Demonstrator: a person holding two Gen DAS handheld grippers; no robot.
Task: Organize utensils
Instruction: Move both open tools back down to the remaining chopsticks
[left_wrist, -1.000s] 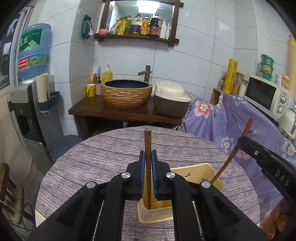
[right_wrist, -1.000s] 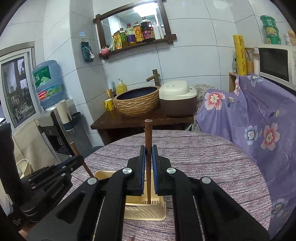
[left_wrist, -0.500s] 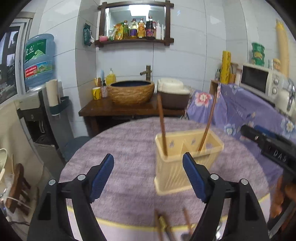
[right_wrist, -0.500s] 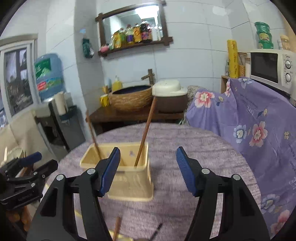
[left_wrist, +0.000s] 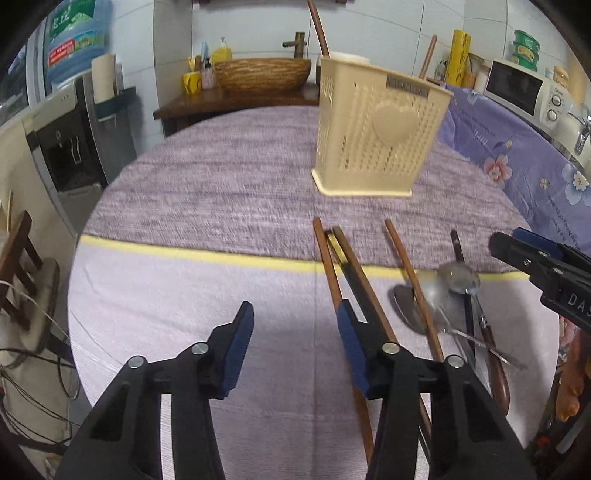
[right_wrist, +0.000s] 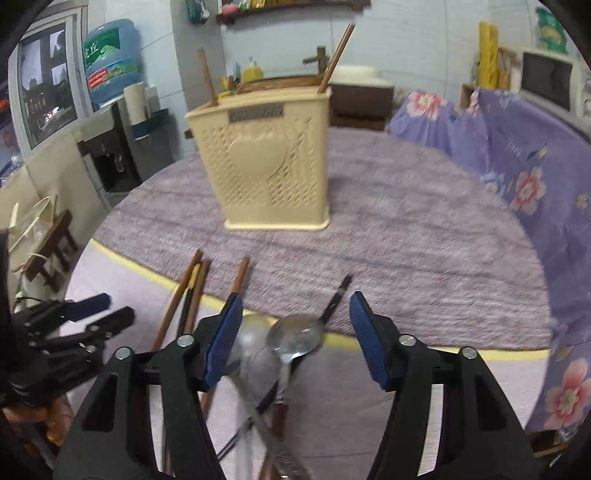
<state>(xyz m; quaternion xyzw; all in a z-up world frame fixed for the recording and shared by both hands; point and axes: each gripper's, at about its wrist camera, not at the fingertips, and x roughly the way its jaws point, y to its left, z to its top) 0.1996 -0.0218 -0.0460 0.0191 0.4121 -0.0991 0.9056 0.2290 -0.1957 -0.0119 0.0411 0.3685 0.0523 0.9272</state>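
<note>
Here, two chopsticks stand in the holder (right_wrist: 273, 162) at twelve o'clock. My left tongs (left_wrist: 295, 343) and right tongs (right_wrist: 295, 339), both closing and empty, hang over loose chopsticks (left_wrist: 332, 273) and spoons (right_wrist: 295, 338) on the counter (left_wrist: 207, 192); next, pinch one.

A cream plastic utensil holder (left_wrist: 373, 129), matt and pierced with small holes, stands on a round table (left_wrist: 207, 192) covered in rough, woven purple cloth with a smoother pale lilac band near the front. Brown wooden chopsticks (left_wrist: 328, 273) with a dull finish lie beside glossy metal spoons (right_wrist: 295, 338) that catch the light. Both grippers are matt black plastic with blue rubbery-looking pads (left_wrist: 240, 343).
</note>
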